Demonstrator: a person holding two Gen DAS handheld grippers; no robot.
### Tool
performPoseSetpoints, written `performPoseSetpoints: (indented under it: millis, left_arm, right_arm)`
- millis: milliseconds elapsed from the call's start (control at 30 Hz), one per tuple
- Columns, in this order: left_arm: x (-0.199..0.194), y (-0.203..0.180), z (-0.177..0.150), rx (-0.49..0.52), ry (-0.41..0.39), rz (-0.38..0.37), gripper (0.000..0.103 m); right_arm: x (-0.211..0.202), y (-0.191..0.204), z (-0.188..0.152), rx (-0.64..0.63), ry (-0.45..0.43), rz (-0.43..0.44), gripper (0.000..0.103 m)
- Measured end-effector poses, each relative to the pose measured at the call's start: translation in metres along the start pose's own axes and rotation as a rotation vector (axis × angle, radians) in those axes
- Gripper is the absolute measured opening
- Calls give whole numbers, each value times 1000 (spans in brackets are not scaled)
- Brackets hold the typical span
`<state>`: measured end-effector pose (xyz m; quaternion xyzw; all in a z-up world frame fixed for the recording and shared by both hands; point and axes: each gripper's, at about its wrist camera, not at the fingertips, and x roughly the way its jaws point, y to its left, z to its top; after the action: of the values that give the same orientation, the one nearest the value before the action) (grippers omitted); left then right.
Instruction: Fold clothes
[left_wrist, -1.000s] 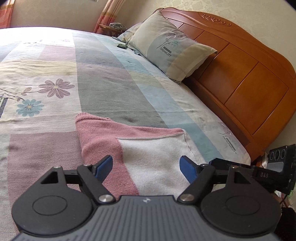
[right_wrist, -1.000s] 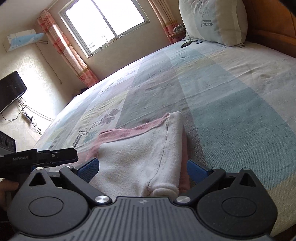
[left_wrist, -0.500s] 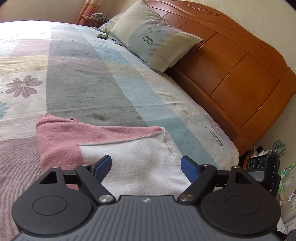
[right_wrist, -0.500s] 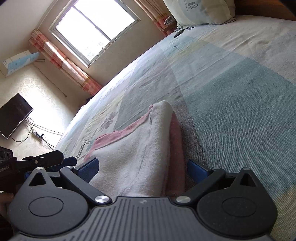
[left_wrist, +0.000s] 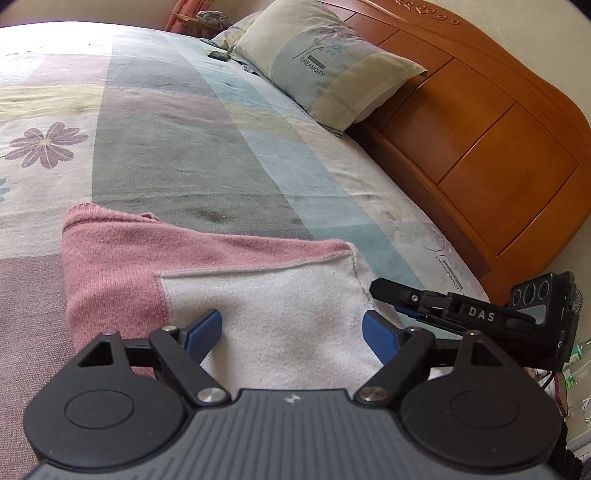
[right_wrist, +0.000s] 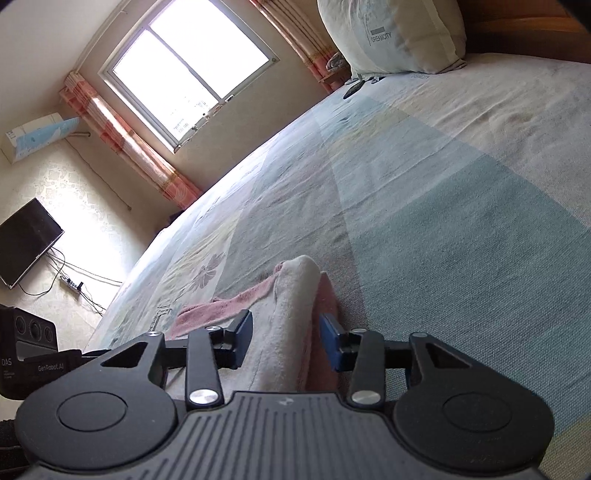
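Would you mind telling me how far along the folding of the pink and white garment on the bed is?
Done: the pink and white garment lies on the bedspread with at least one fold in it, white layer over pink. In hand: the right gripper has its jaws narrowed around the garment's raised folded edge, not visibly shut; the left gripper is open over the white panel. Left: gripping and the next fold.

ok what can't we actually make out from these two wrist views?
- Garment near edge: left wrist view, hidden under the left gripper body.
- Right gripper contact with the fold: unclear.
- Small dark object by the pillow: too small to identify.
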<state>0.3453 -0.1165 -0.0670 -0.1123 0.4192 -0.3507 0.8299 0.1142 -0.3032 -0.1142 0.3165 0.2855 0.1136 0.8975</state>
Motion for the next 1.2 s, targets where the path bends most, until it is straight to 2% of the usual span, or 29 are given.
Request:
performPoseSetpoints:
  millis: [33, 67, 233, 400, 500, 567, 667, 700, 767, 800, 867, 900, 967, 1100, 1200]
  left_arm:
    - [0, 0, 0, 3, -3, -1, 83]
    - [-2, 1, 0, 4, -6, -2, 83]
    - [-10, 7, 1, 17, -22, 19, 83]
    - [-12, 15, -2, -13, -19, 7, 83]
    - [-16, 10, -1, -10, -27, 8, 83]
    - [-18, 4, 2, 9, -41, -15, 83]
    - [-16, -2, 7, 28, -45, -48, 83]
    - [-11, -2, 7, 29, -36, -43, 83]
    - [1, 4, 6, 23, 2, 35, 83]
    - [6, 8, 6, 21, 20, 72, 81]
    - [0, 8, 7, 13, 10, 63, 80]
    - [-6, 5, 9, 24, 8, 65, 80]
    - [-20, -5, 9, 85, -19, 91, 81]
    - [-36, -13, 3, 88, -14, 110, 83]
    - [-41, -12, -9, 68, 22, 112, 85]
  right_arm:
    - [6, 0, 2, -3, 12, -5, 22]
    - [13, 1, 3, -7, 24, -14, 16]
    - [27, 5, 5, -42, 37, -39, 14]
    - [33, 4, 8, -82, 48, -78, 14]
    - [18, -5, 6, -34, 33, -89, 24]
    - [5, -5, 6, -22, 11, -89, 24]
    - [-18, 18, 7, -75, -42, -59, 25]
    - [-20, 25, 6, -88, -37, -32, 25]
    - [-14, 38, -2, -134, 14, -2, 25]
    - [-9, 41, -8, -157, 53, -26, 25]
    - [-4, 41, -20, -192, 111, -105, 24]
    - [-7, 39, -25, -200, 108, -136, 23]
    - [-25, 42, -26, -196, 94, -138, 24]
    - [-43, 73, -30, -291, 81, -100, 42]
    - [-44, 91, -43, -362, 117, -99, 45]
